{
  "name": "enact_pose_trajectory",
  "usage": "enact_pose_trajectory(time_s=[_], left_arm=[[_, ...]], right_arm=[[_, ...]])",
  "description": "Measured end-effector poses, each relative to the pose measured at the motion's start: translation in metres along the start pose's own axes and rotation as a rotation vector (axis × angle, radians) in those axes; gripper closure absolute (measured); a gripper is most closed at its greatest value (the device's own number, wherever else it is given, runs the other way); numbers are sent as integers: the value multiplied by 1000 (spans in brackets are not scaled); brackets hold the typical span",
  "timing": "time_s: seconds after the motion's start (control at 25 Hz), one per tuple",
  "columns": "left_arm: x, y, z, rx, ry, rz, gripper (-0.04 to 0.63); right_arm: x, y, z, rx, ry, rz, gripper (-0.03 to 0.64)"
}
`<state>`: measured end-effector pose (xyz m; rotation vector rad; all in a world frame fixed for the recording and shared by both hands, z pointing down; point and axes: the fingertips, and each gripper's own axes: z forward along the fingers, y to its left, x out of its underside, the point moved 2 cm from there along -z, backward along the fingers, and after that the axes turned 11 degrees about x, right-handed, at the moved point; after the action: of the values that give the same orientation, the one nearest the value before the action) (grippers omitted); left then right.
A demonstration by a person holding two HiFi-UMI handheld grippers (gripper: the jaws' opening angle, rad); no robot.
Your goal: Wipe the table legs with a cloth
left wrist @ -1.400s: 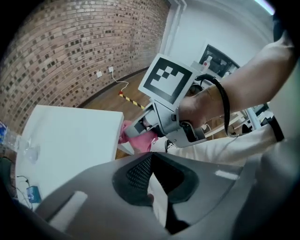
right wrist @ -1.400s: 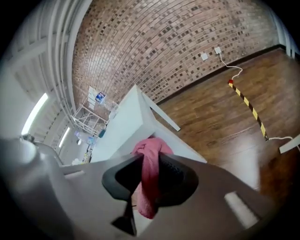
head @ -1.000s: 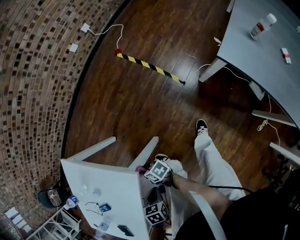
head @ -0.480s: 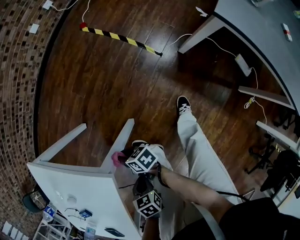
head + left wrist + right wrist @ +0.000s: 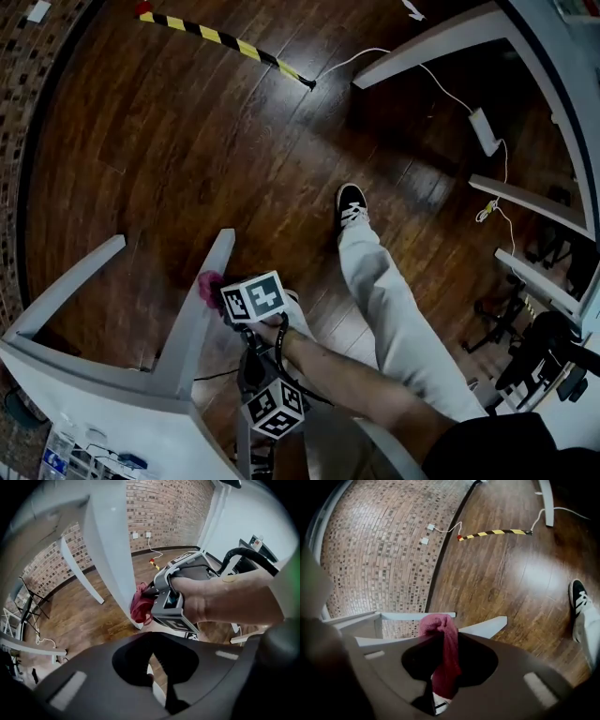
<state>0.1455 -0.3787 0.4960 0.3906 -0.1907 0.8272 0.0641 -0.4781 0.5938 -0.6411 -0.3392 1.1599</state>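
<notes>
The left claw (image 5: 153, 665) is nearest, under the person's forearm. Its jaws are drawn narrow with nothing between them, and it points at the work.

Just beyond it, the right claw (image 5: 440, 667) is clamped on the red cloth (image 5: 441, 637). The bunched end of the cloth stands clear of the jaw tips. In the left gripper view it presses against the right face of the near table leg (image 5: 194, 323), toward the leg's lower end.

Hazards from this position:

1. Cloth slip. Only a narrow fold is pinched. Drag along the leg can pull the fold out of the jaws.
2. Hard contact. If the bunch rolls aside, the jaw tips can scrape the painted leg.
3. Cable snag. A black cable (image 5: 223, 375) loops just beside the leg and can catch on it during a stroke.
4. Table shift. Side pressure on the slanted leg can nudge the tabletop (image 5: 66, 394), which carries small items at its near left corner.
5. Incomplete coverage. The far leg (image 5: 66, 286), well to the left, probably needs the person to reposition. The shoe (image 5: 351, 204) stands close on the right.
</notes>
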Motion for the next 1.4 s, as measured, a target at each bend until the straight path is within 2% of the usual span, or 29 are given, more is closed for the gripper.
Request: enact_pose_trajectory(time_s=[0.12,0.32,0.52,0.68,0.84,0.96,1.04,1.12,1.2,1.28,1.4], left_arm=[[10,13,38,-24,9,5,594],[23,21,79,-20,38,-62,594],[29,37,118,27,67,-47,594],[32,55,152,26,94,-46,594],[37,51,181,62,185,-7,594],[56,46,203,90,379,12,594],[74,40,212,107,533,-21,594],[86,33,216,131,620,-53,594],[91,27,219,144,640,-35,594],[93,23,226,147,616,4,594],[96,16,229,135,596,21,593]], right_arm=[[-3,-27,28,-17,5,94,554],[-8,-75,73,25,44,164,554],[-9,-120,127,87,79,174,554],[-11,-161,172,136,97,161,554],[-18,-200,216,187,141,119,554],[-27,-222,244,216,185,20,554],[-35,-230,260,222,226,-114,554],[-42,-233,274,221,276,-271,554],[-43,-233,288,221,328,-422,554],[-49,-231,302,219,353,-554,554],[-52,-222,320,198,348,-687,557]])
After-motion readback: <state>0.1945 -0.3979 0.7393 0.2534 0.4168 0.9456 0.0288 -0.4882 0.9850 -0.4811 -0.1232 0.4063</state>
